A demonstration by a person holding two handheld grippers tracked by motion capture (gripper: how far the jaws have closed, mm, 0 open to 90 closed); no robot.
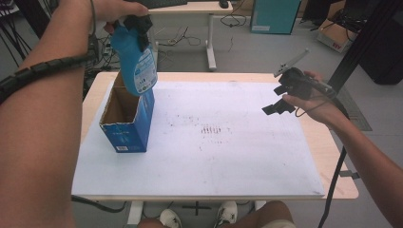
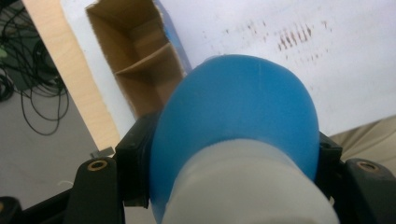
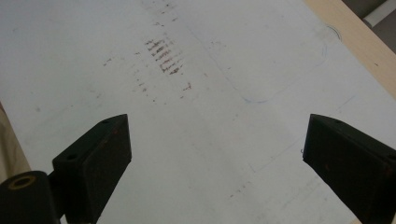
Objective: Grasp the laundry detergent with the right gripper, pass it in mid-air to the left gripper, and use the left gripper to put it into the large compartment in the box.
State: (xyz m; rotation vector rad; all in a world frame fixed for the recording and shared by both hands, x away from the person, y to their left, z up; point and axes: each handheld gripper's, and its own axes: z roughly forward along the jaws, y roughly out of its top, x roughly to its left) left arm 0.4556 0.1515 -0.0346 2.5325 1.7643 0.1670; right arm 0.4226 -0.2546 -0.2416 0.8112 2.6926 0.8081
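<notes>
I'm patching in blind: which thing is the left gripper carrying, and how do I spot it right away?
Start at the white sheet that covers the wooden table, then go to its left edge, where an open blue cardboard box stands. Directly above the box's opening hangs a blue plastic bottle, clamped at its top by the left gripper. It is the one thing off the table, with a white printed label.

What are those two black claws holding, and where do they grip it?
The left gripper clamps the blue bottle by its upper end, above the open box. The right gripper is open, empty.
</notes>
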